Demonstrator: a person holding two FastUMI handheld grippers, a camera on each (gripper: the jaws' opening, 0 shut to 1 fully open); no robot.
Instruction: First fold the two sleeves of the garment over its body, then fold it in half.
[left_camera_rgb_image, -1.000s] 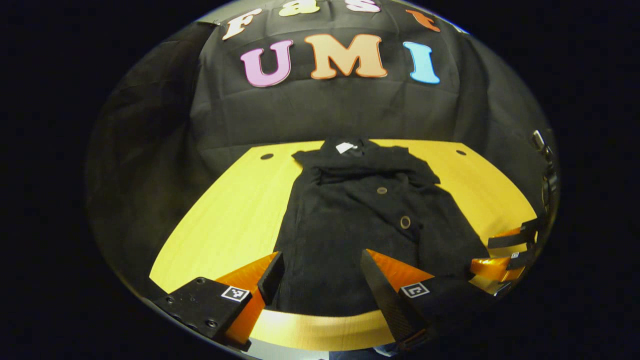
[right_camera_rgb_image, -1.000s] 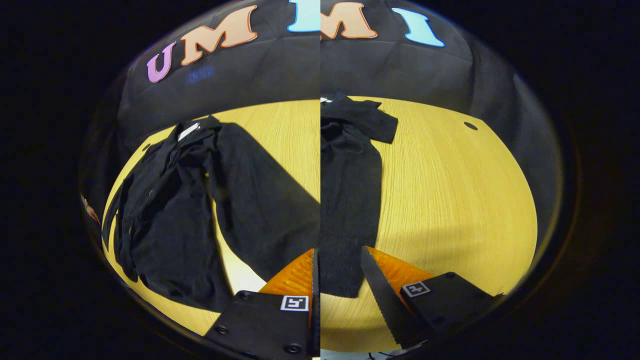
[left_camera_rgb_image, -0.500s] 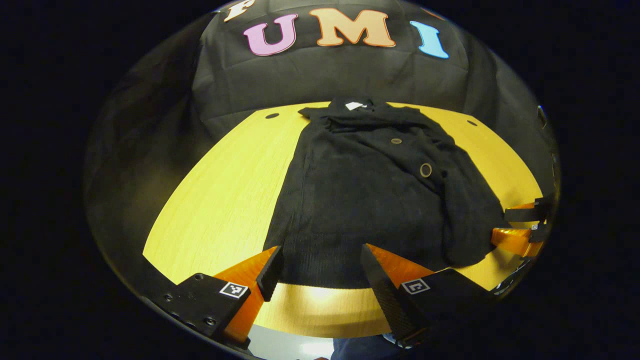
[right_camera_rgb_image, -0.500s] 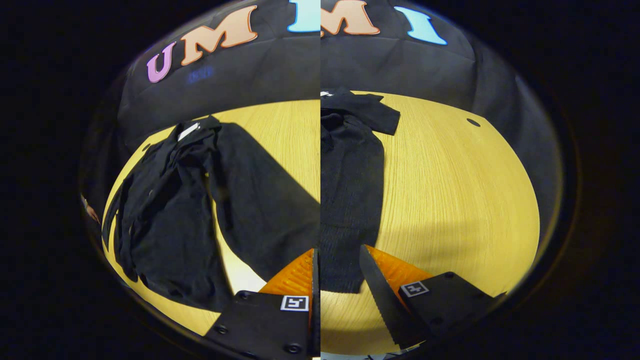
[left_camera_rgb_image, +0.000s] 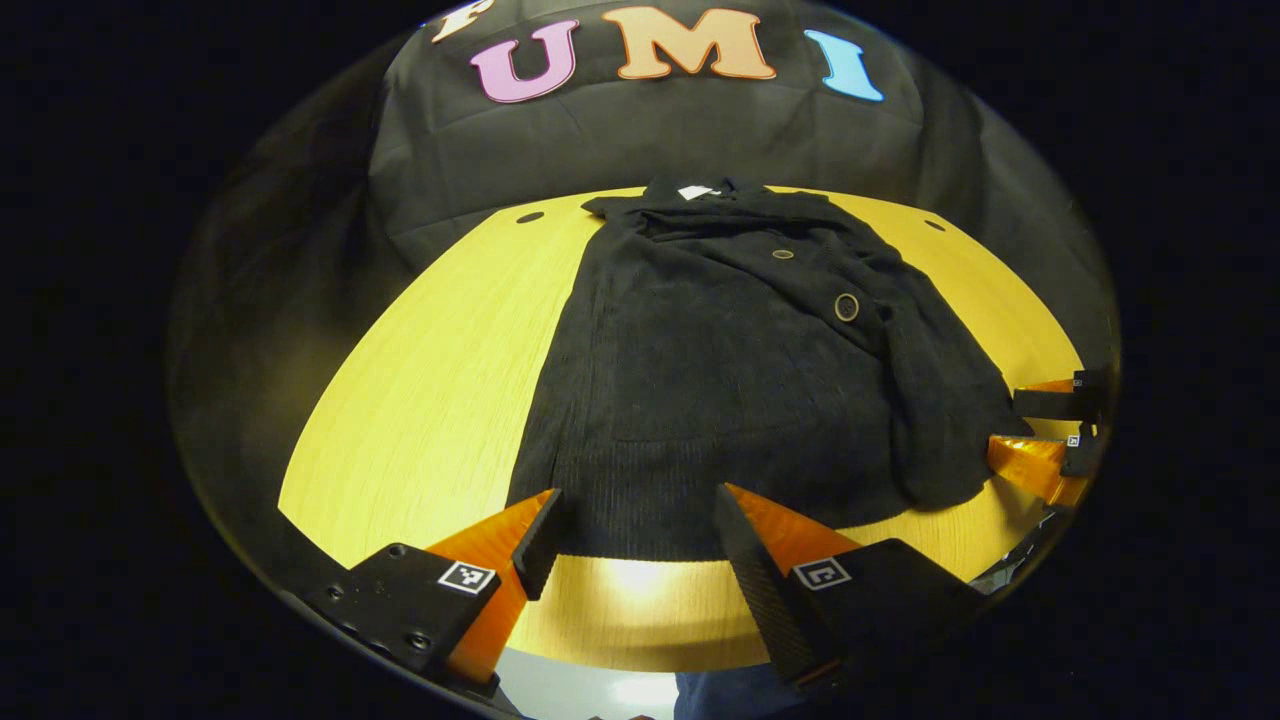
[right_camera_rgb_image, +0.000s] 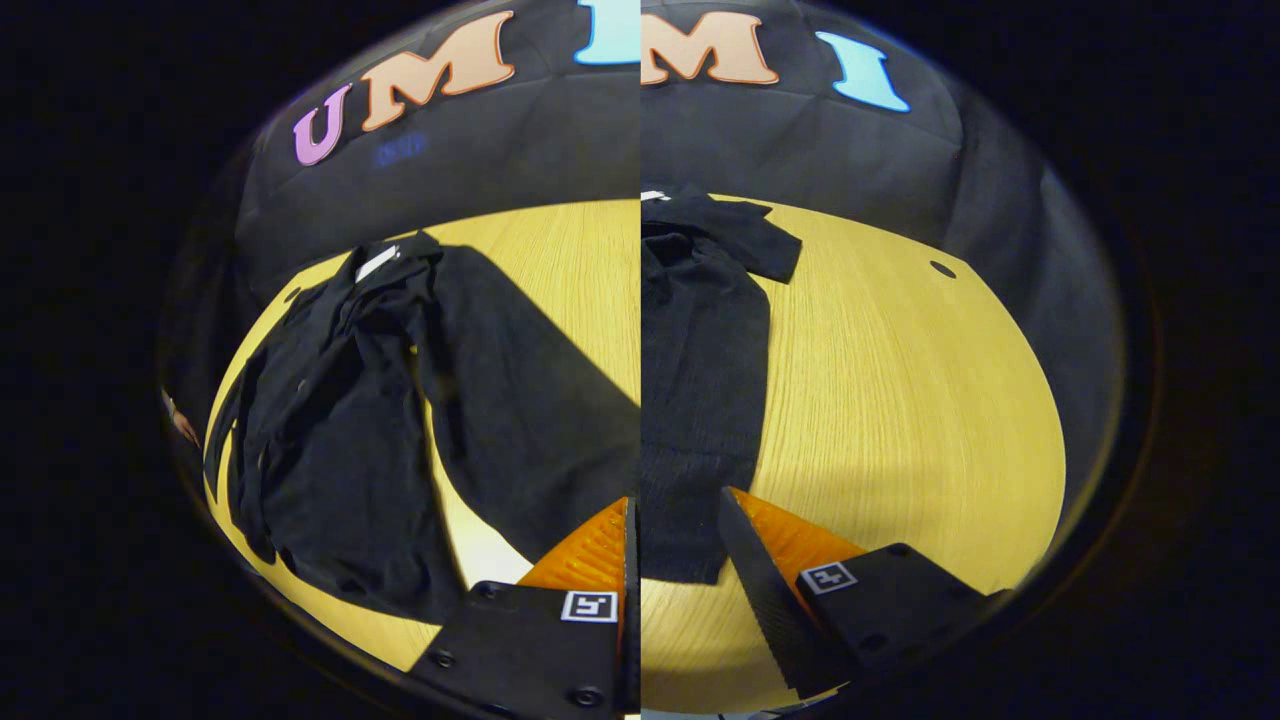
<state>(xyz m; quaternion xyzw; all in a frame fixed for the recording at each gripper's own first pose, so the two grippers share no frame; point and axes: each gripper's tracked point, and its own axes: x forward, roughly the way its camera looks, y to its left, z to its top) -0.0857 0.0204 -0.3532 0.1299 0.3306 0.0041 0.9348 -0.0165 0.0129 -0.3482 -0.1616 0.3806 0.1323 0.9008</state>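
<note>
A wooden surface (left_camera_rgb_image: 430, 400) fills the middle of the left gripper view, and a black knit cardigan (left_camera_rgb_image: 740, 370) lies flat at its centre, sleeves seemingly already over the body. Soft and limp, it should drape and slide, so the ribbed hem (left_camera_rgb_image: 640, 520) looks the best hold. The left gripper (left_camera_rgb_image: 630, 540) hovers at that hem with jaws wide, holding nothing; the right gripper (right_camera_rgb_image: 675, 555) likewise stands open over the hem's other corner.

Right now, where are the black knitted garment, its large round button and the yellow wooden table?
black knitted garment (left_camera_rgb_image: 700, 400): left gripper view, middle of its body.
large round button (left_camera_rgb_image: 847, 307): left gripper view, button face.
yellow wooden table (left_camera_rgb_image: 440, 400): left gripper view, bare top.
</note>
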